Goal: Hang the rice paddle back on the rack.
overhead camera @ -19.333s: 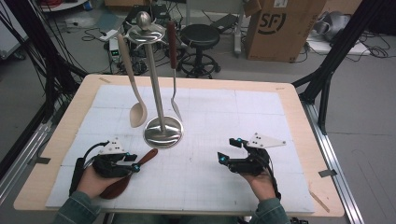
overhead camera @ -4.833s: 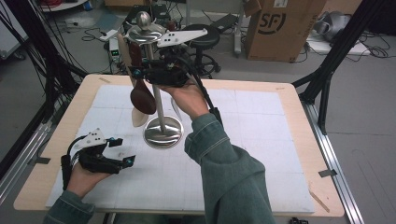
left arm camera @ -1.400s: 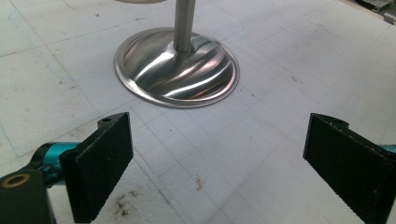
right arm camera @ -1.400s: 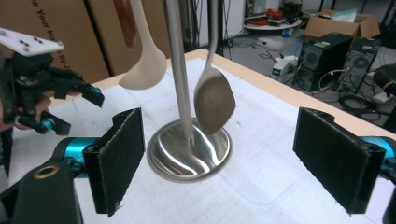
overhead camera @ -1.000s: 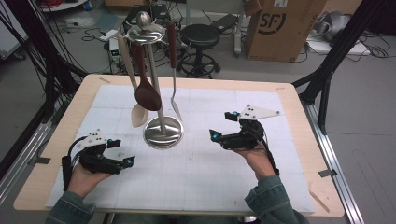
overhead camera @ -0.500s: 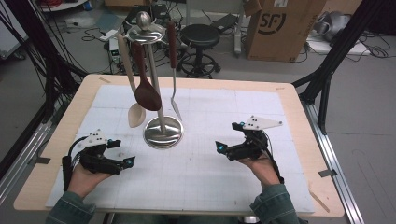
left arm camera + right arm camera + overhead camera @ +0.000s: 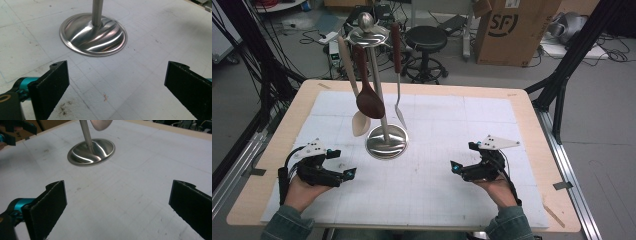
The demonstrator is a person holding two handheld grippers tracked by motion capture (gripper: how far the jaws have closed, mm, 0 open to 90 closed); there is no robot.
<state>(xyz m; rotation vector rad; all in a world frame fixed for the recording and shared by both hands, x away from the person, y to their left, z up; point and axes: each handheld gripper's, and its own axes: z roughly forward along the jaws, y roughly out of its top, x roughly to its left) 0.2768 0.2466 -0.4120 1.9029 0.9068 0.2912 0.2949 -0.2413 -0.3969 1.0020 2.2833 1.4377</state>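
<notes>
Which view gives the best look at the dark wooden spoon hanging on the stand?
The high view: the dark wooden spoon hangs full length from the stand, in front of a pale spoon. The left gripper view gives just the stand's base and post; the right gripper view adds a pale bowl tip at its top edge.

We see even, fairly bright overhead light in the high view; soft shadows on the white mat (image 7: 437, 165); streaky glare on the steel stand base (image 7: 93, 35) in both gripper views; there the near black fingers (image 7: 48, 205) blur slightly.
</notes>
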